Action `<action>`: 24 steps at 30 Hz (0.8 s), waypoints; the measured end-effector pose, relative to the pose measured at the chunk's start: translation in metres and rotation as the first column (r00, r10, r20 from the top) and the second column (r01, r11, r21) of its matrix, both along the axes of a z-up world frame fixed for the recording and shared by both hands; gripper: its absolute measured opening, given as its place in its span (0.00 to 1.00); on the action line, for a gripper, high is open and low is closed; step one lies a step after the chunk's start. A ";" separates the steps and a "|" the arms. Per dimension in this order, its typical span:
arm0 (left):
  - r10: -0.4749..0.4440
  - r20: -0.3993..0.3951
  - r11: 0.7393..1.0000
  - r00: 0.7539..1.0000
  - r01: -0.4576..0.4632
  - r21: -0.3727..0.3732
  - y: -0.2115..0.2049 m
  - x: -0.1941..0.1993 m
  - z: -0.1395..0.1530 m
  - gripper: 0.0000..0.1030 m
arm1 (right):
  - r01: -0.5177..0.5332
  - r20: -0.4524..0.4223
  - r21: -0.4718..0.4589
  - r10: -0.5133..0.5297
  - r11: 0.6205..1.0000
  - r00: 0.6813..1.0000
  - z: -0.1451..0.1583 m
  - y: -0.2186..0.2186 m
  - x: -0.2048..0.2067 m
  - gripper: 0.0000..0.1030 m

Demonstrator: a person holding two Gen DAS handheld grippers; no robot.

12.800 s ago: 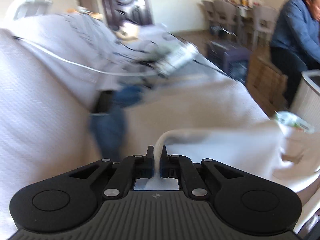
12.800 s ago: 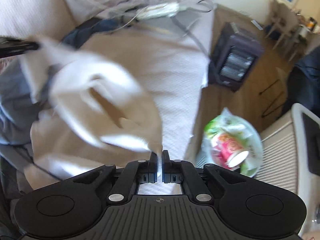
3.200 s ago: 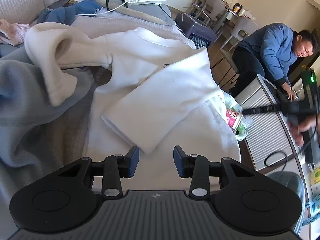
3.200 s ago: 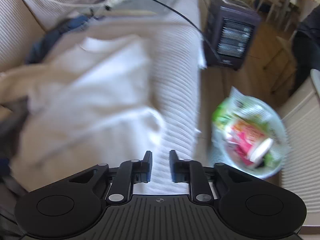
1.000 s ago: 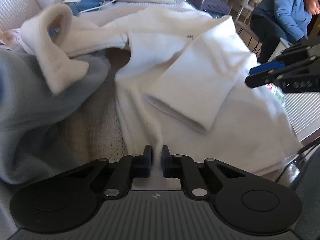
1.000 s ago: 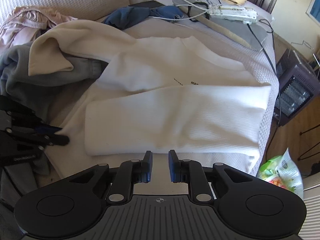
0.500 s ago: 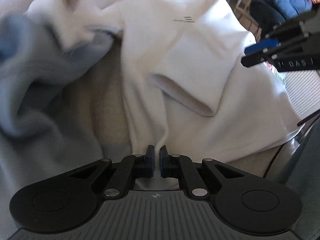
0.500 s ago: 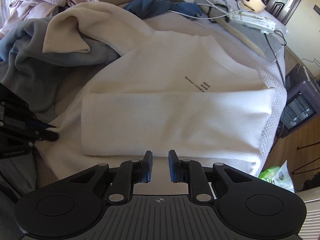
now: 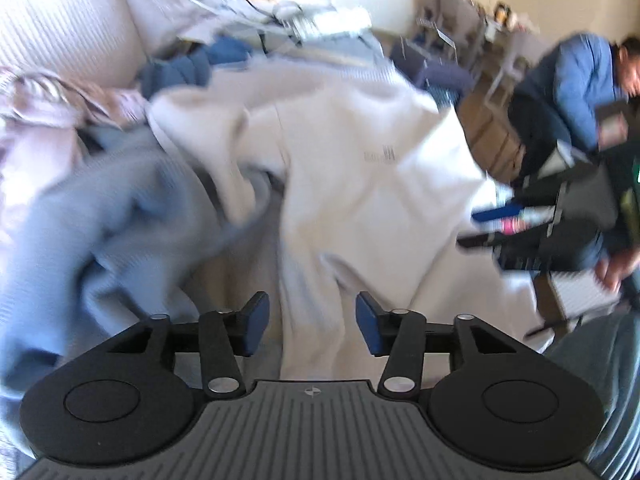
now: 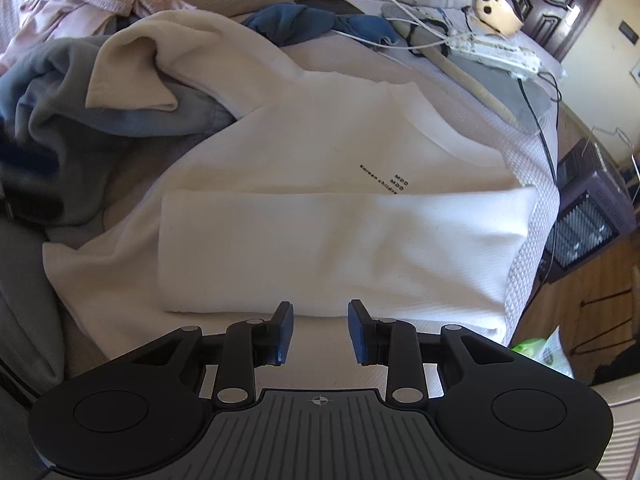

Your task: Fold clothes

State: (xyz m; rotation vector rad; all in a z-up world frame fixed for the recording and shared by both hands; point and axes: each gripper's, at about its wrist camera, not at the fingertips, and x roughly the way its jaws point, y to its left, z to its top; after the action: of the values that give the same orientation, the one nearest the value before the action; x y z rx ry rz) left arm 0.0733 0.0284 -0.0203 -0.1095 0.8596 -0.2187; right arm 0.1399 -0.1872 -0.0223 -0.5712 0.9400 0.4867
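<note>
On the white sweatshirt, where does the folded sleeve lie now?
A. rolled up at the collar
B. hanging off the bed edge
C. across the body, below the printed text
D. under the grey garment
C: the sleeve lies flat across the sweatshirt, just below the text.

Left gripper (image 9: 312,322) spread wide, nothing between the blue pads (image 9: 256,318) — white sweatshirt (image 9: 360,184) blurred just beyond them, small dark print on its chest. Grey-blue garment (image 9: 104,216) bunched at left, touching the sweatshirt's sleeve. Right gripper (image 9: 516,228) at the far right edge — state unclear. Person in a blue jacket (image 9: 580,84) behind.
</note>
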 end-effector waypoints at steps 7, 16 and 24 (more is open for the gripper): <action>0.061 0.033 0.998 0.998 -0.061 -0.022 0.016 0.002 0.019 0.65 | 0.015 -0.004 0.036 -0.015 0.999 1.000 0.005 -0.004 0.000 0.31; 0.108 0.080 0.993 0.991 -0.103 -0.061 0.029 -0.013 0.043 0.70 | 0.051 -0.037 0.029 -0.050 0.998 0.998 0.001 -0.007 0.004 0.42; 0.194 0.123 0.980 0.973 -0.187 -0.060 0.054 -0.027 0.068 0.72 | 0.067 -0.026 0.086 -0.065 0.994 0.998 0.007 -0.015 0.003 0.42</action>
State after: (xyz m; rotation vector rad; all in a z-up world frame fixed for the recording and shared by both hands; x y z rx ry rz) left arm 0.0462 0.0820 0.0481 -0.2197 0.7104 -0.0653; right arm 0.1429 -0.2022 -0.0150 -0.4549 0.9520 0.4730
